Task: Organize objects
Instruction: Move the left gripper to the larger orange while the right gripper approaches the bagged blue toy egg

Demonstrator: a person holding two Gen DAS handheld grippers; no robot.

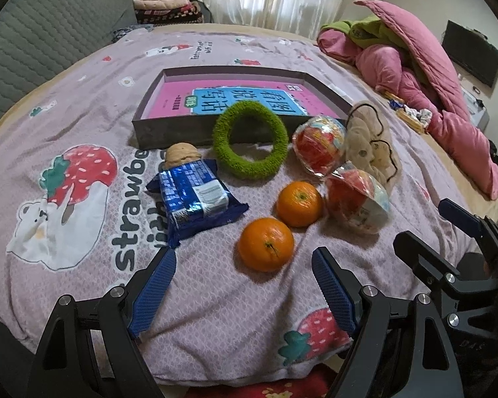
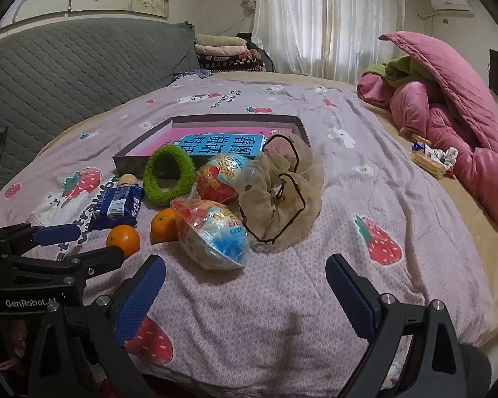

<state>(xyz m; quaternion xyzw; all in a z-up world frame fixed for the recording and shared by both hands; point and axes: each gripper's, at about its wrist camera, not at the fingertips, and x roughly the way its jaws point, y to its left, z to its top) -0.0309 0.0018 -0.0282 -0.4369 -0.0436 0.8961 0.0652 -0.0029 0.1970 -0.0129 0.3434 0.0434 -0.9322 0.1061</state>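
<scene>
- Nearest us, the left tool (image 1: pixel 244 267) hovers low over the bed (image 1: pixel 215 315), its blue pads spread wide with nothing between them.
- The right tool (image 2: pixel 245 277) does the same at the near edge of the bed, jaws wide apart and empty; in the left wrist view it appears at about 4 o'clock.
- Just ahead of the left tool, at 12 o'clock, lies the near orange (image 1: pixel 266 244); the second orange (image 1: pixel 299 203) lies just beyond it toward 1 o'clock, close beside but whether touching we cannot tell.
- At 11 o'clock from the near orange lies a blue snack packet (image 1: pixel 192 195), with a walnut (image 1: pixel 182 154) at its far end.
- At 2 o'clock from the oranges lies a wrapped toy egg (image 1: pixel 358 200), tipped on its side; in the right wrist view it is the closest thing ahead of that tool.
- Beyond it are a second wrapped egg (image 1: pixel 318 144) and a beige scrunchie (image 1: pixel 372 142) with dark trim, bunched against both eggs.
- A green fuzzy ring (image 1: pixel 250 139) leans against the front wall of a shallow dark box (image 1: pixel 169 132).
- Inside the box lies a pink and blue book (image 1: pixel 245 98).
- Farthest, at 2 o'clock, a pink quilt (image 1: pixel 425 76) is heaped on the bed.
</scene>
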